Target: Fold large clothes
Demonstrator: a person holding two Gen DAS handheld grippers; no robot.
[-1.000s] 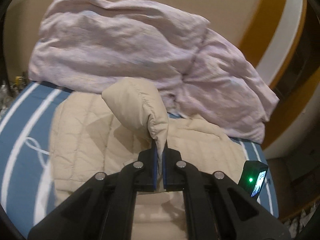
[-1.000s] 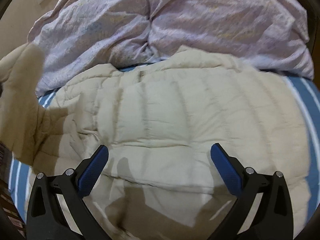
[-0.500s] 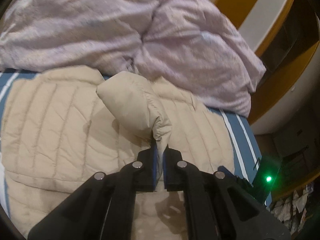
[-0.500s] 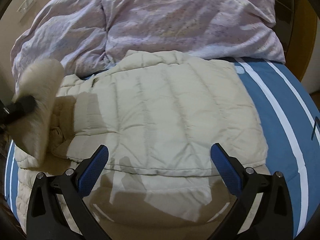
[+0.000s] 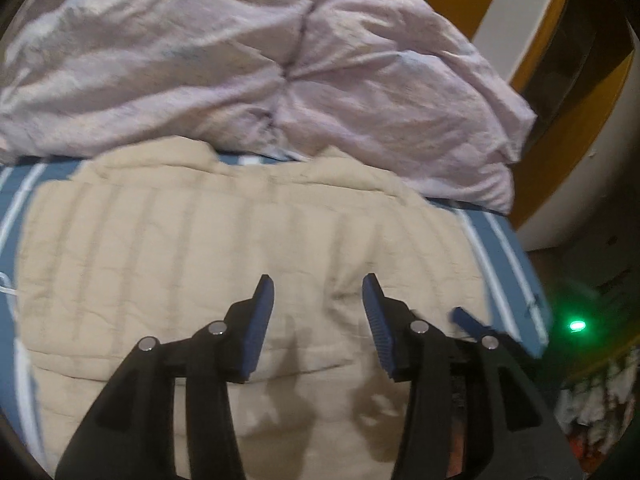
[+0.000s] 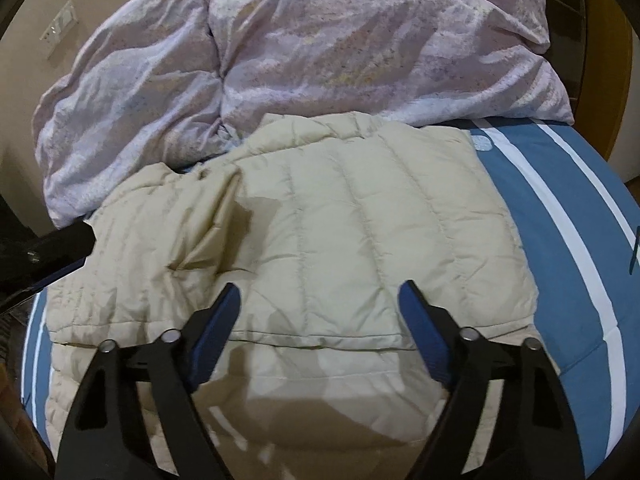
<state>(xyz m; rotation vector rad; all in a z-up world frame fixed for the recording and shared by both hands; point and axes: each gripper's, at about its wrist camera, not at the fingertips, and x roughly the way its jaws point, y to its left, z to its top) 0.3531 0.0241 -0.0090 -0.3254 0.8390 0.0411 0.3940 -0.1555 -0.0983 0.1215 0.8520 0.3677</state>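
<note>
Released since half a second ago: sleeve no longer pinched in the left gripper [image 5: 318, 292], now spread apart and empty above the jacket [image 5: 224, 240]. Sleeve now folded flat across the jacket's [image 6: 360, 216] left half, seen from the right wrist. Right gripper [image 6: 320, 300] as before, spread wide, holding nothing, poised over the jacket's near hem. Whether either touches the fabric, impossible to tell. Beige quilted jacket laid flat on the blue striped bedsheet [image 6: 560, 200], its far edge against the rumpled lilac duvet [image 6: 320, 40]. Left gripper's black frame just visible at the right-wrist view's left edge.
</note>
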